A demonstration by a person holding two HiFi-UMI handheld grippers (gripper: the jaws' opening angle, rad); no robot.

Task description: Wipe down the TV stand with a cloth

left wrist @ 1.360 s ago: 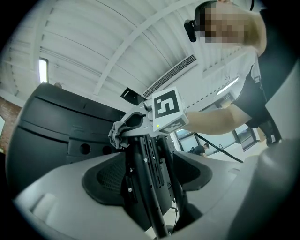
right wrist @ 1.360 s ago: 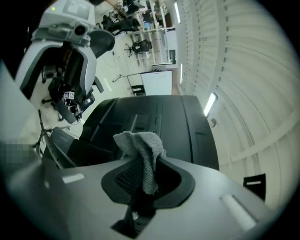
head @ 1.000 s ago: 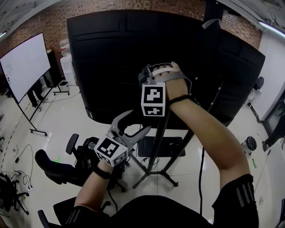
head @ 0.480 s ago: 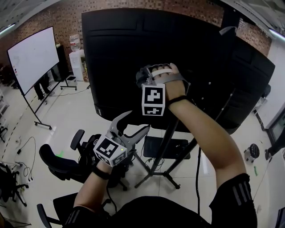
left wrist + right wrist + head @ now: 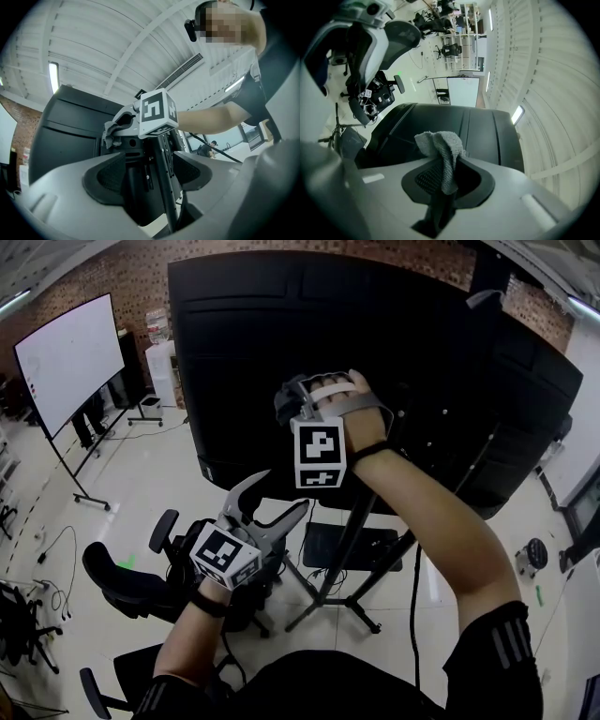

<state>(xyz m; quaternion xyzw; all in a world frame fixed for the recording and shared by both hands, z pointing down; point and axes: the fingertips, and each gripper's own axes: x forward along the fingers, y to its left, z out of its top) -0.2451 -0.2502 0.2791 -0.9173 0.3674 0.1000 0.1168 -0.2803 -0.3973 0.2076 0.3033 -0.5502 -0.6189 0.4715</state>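
Cloth (image 5: pixel 442 152), grey looped terry (bunched and limp), is pinched in the right gripper (image 5: pixel 446 177); the left gripper (image 5: pixel 147 173) stands spread.

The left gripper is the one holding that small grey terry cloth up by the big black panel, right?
No. The right gripper clamps the small grey terry cloth up by the big black panel, as the right gripper view shows. The left gripper is open, holding nothing.
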